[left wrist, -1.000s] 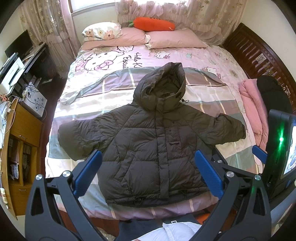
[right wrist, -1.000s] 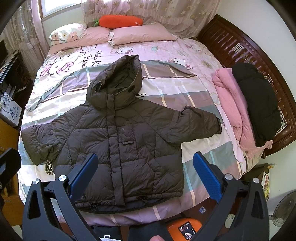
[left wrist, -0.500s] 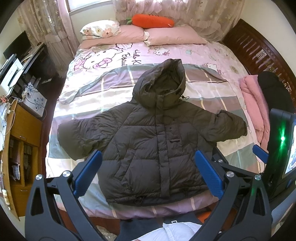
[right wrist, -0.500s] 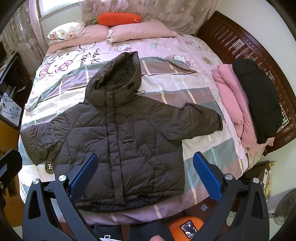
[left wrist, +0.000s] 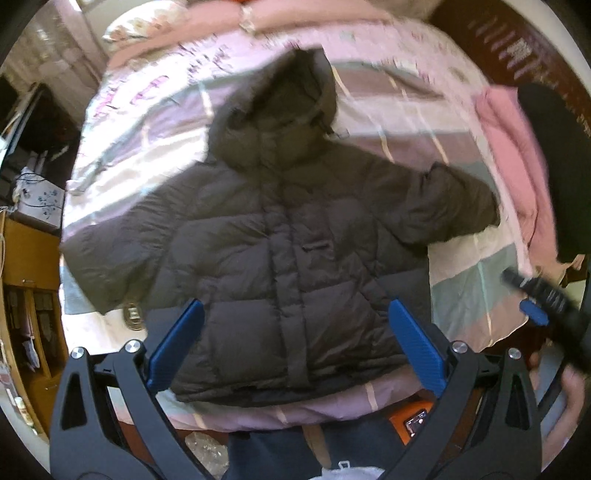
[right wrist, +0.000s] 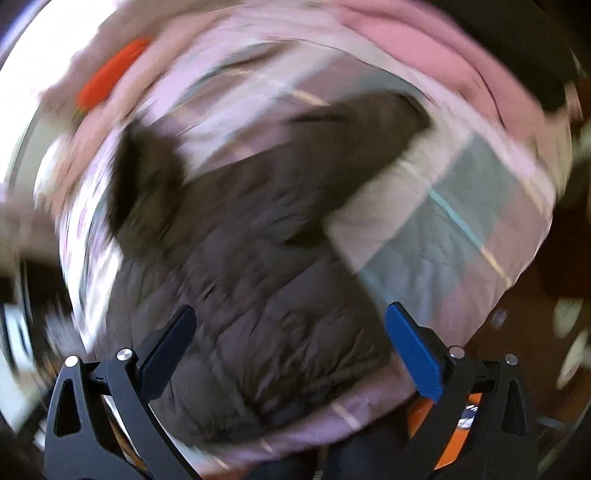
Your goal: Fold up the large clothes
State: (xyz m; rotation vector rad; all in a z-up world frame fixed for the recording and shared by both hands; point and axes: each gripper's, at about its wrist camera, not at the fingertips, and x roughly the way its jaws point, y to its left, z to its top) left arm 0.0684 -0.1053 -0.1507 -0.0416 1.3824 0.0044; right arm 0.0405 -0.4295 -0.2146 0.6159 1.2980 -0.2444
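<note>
The jacket is quilted, puffy dark cloth with a faint sheen, and the bed under it wears smooth, soft checked fabric. Each tool, left and right, has matt black plastic arms, blue textured pads and shiny metal screws. The cabinet is varnished wood.

A jacket is lying spread flat on the bed, hood pointing far; folded clothes are lying right of it, pillows beyond.
</note>
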